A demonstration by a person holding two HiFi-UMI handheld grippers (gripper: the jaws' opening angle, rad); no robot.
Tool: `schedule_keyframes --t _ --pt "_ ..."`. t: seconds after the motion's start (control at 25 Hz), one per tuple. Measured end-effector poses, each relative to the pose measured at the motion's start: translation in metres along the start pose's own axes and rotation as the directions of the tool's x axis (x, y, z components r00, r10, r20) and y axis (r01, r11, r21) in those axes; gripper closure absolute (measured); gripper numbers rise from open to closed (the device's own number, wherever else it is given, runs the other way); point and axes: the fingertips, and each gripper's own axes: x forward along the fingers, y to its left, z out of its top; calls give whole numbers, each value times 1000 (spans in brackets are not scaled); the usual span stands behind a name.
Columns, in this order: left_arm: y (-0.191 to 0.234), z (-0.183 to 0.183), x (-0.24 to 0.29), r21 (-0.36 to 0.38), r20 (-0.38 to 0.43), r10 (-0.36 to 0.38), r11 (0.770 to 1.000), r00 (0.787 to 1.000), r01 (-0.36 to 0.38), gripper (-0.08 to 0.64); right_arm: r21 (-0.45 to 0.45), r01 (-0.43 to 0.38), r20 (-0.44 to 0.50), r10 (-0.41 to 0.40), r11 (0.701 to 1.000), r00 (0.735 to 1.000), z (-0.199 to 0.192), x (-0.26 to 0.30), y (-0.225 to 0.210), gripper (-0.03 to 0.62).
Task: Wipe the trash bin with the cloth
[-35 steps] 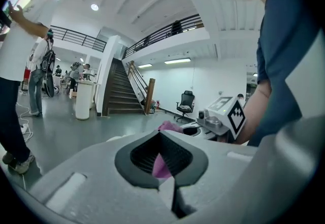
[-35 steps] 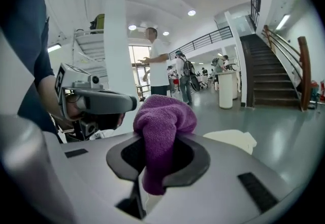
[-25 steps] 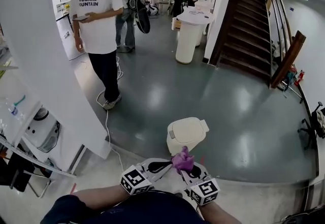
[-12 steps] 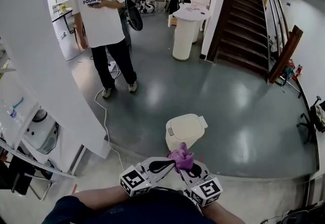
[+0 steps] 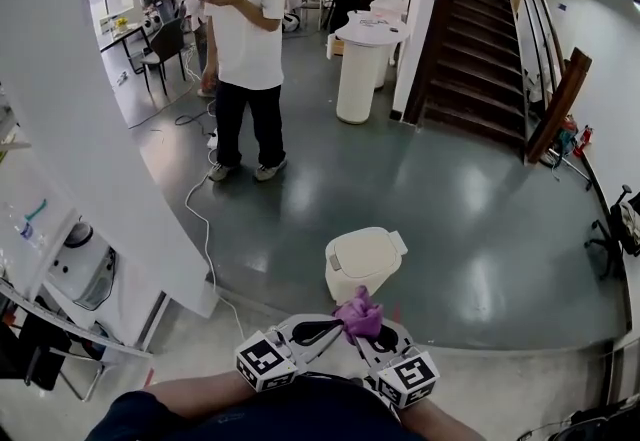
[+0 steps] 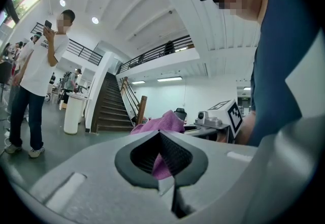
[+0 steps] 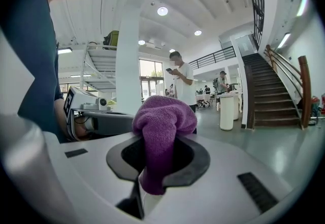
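Note:
A cream trash bin with its lid down stands on the grey floor just ahead of me. A purple cloth is bunched between my two grippers, held close to my body just short of the bin. My right gripper is shut on the cloth, which bulges out of the right gripper. My left gripper points in from the left. In its own view the left gripper has its pads together with an edge of the cloth pinched between them.
A person in a white T-shirt stands several steps beyond the bin, looking at a phone. A white cable runs along the floor by a white pillar. A staircase rises at the back right, next to a round white stand.
The person in the white T-shirt has walked farther away and to the right. Both grippers and the cloth have stayed in place just short of the bin.

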Motion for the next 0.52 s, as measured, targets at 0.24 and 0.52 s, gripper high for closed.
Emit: schedule_keyframes --t 0.24,0.52 --pt "-3 1 1 14 -5 -5 1000 1000 5 572 14 -3 -7 4 1000 1000 -3 -3 0 515" --pt "-7 0 -1 14 -13 -5 1000 1000 5 572 14 1 -7 -1 1000 1000 -3 -7 1 515"
